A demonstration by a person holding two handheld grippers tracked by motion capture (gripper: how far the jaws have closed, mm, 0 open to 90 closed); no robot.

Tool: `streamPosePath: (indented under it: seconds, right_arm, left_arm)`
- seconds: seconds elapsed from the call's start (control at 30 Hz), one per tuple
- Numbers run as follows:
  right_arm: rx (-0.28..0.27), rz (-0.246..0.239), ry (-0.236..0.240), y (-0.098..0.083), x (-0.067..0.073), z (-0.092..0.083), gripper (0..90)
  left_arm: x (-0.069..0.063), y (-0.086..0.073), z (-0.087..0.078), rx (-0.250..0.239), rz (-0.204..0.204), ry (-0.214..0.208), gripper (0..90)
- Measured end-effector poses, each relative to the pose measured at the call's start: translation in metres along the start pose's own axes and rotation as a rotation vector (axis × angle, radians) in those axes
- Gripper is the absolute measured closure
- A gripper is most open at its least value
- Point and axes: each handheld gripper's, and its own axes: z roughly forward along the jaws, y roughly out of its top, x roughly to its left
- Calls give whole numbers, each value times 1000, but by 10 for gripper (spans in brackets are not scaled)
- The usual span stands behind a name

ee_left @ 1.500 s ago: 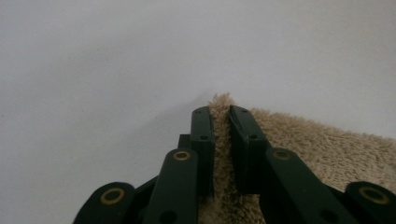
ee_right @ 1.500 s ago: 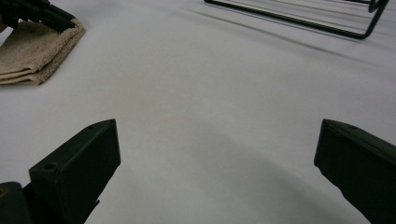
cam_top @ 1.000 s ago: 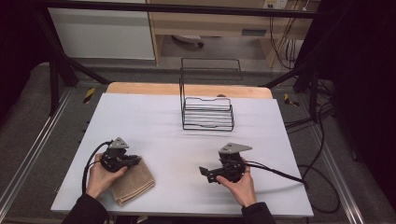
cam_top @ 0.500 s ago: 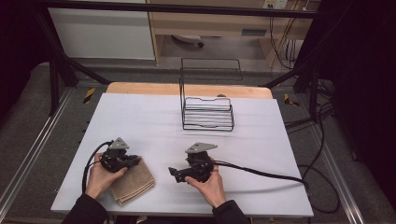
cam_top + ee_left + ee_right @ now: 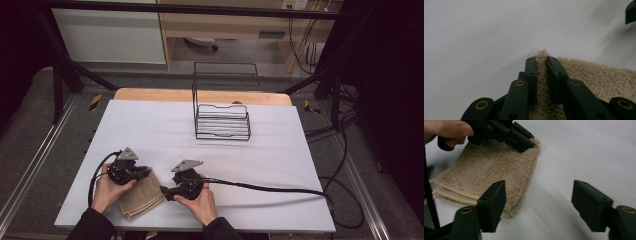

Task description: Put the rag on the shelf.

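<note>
The right hand-held gripper (image 5: 164,192) had slid from the lower right to the lower middle, jaws wide, just beside the folded towel (image 5: 142,194) at the table's (image 5: 150,130) lower left. The left hand-held gripper (image 5: 541,65) pinched the towel's corner, suggesting a two-handed unfold.

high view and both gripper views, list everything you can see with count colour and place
towel: 1, tan, folded, near left part of table
wire rack: 1, black, far middle of table
table: 1, white top, wooden far edge
cables: several, black, floor at right
left gripper: 1, black, shut on towel's corner
right gripper: 1, black, open, beside towel's edge
hands: 2, one holding each gripper
</note>
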Motion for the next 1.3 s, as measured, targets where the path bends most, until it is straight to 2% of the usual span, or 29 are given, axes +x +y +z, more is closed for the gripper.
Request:
streamPosePath:
  seconds: [0.1,0.13,0.27,0.3,0.37,0.47,0.7,0.83,0.97,1.13,1.3]
  right_arm:
    - [6,19,10,-1,2,4,365]
    - [22,23,14,-2,3,7,406]
    - [39,14,23,-4,8,12,468]
    - [43,12,32,-6,10,14,524]
    - [44,17,37,-7,11,14,547]
    - [46,21,49,-10,14,14,636]
    - [55,51,66,-12,16,15,710]
    - [58,77,84,-14,19,16,800]
    - [65,93,97,-13,18,16,851]
    - [57,85,100,-11,17,13,868]
    - [61,62,104,0,14,2,871]
  left_arm:
    - [0,0,0,0,0,0,785]
    - [0,0,0,1,1,0,784]
    - [0,0,0,0,3,-1,783]
    - [0,0,0,0,3,0,782]
    - [0,0,0,0,2,1,782]
    - [0,0,0,0,1,0,780]
    - [-1,1,-1,5,9,7,780]
    - [0,1,-1,-1,-14,-5,790]
    - [1,1,-2,-6,-38,-16,814]
    - [4,1,-7,-30,-70,-32,838]
    - [5,3,-15,-87,-114,-55,842]
